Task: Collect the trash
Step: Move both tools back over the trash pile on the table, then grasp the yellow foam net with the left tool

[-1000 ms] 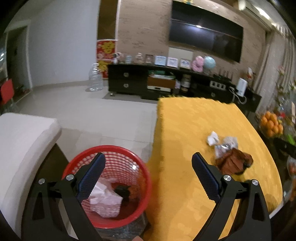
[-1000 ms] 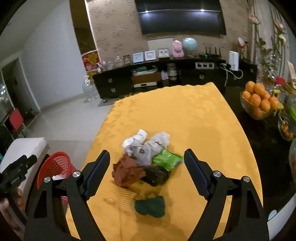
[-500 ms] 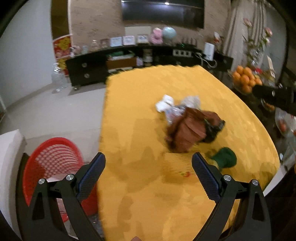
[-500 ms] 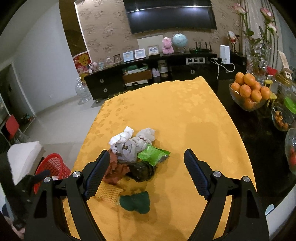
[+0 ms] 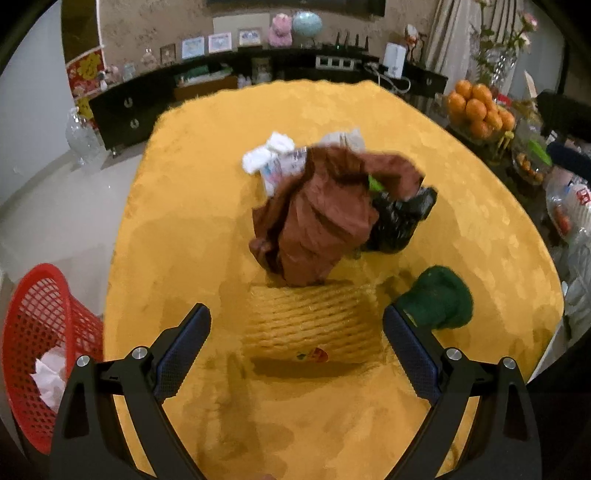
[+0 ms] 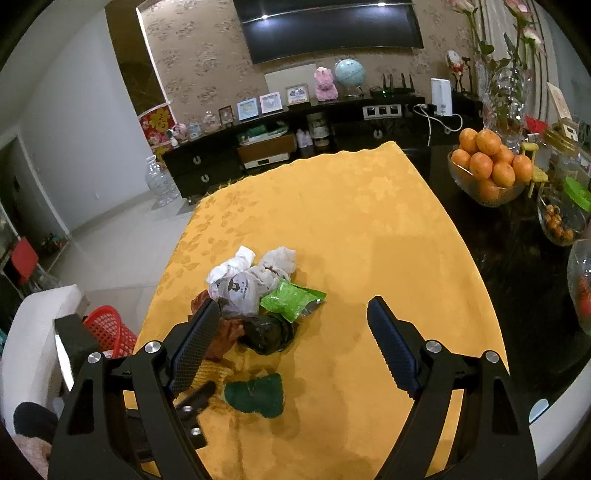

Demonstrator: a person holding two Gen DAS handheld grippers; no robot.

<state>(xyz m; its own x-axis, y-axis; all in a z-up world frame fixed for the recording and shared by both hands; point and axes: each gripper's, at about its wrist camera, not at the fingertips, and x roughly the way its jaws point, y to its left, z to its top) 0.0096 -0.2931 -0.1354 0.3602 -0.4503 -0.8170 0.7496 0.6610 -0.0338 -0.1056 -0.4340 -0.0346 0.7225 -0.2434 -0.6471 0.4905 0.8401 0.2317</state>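
Directly ahead of the left gripper (image 5: pixel 295 339), jaws spread wide like the empty right gripper (image 6: pixel 295 347), lies a yellow foam net (image 5: pixel 314 325) on the tablecloth (image 5: pixel 207 184); light, soft, pinch mid-body.

The room is dim and looks yellow-orange. Light comes from lamps up high; two bright spots shine on the dark TV (image 6: pixel 328 29) on the far wall. In the left wrist view the brown paper (image 5: pixel 321 218) and the white scraps (image 5: pixel 267 157) are smeared with blur. The right wrist view is sharper. A soft shadow lies near the net (image 5: pixel 314 321) on the cloth (image 5: pixel 207 184). Both pictures bend at the edges, and the corners are black.
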